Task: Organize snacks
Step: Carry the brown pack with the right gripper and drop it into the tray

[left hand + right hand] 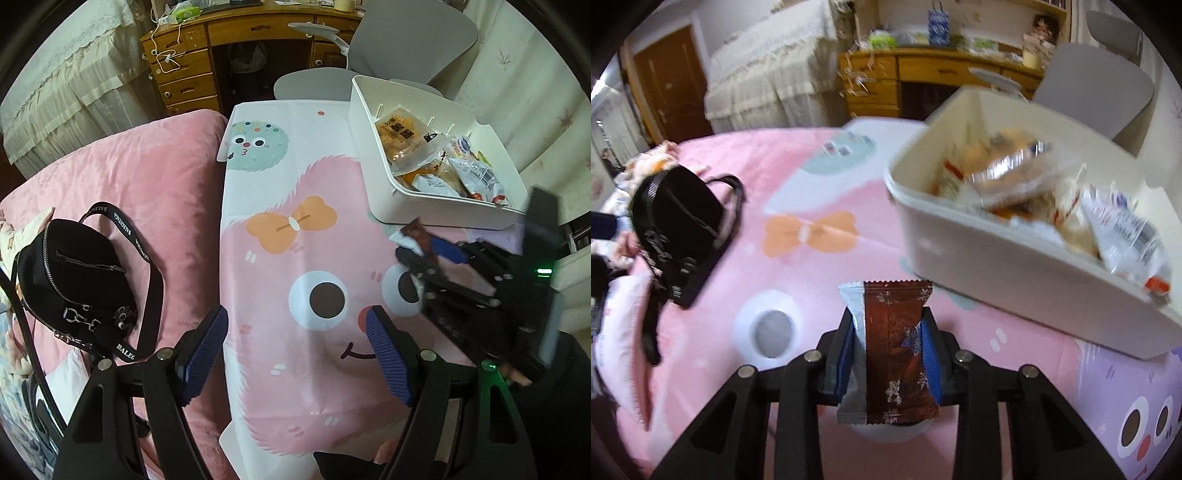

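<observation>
surface: cartoon-print table (295, 266) | on it — white snack bin (373, 177)

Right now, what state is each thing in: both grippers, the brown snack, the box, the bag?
Left gripper: open, empty, above the cartoon cloth.
Right gripper: shut on the brown snack packet.
White box: open-topped, snacks piled inside, resting on the cloth.
Black bag: zipped, lying on the pink blanket.

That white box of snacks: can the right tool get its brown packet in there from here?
Probably yes. The right tool is shut on the brown packet, and the white box sits just ahead to its right, top open, with nothing between them.
</observation>
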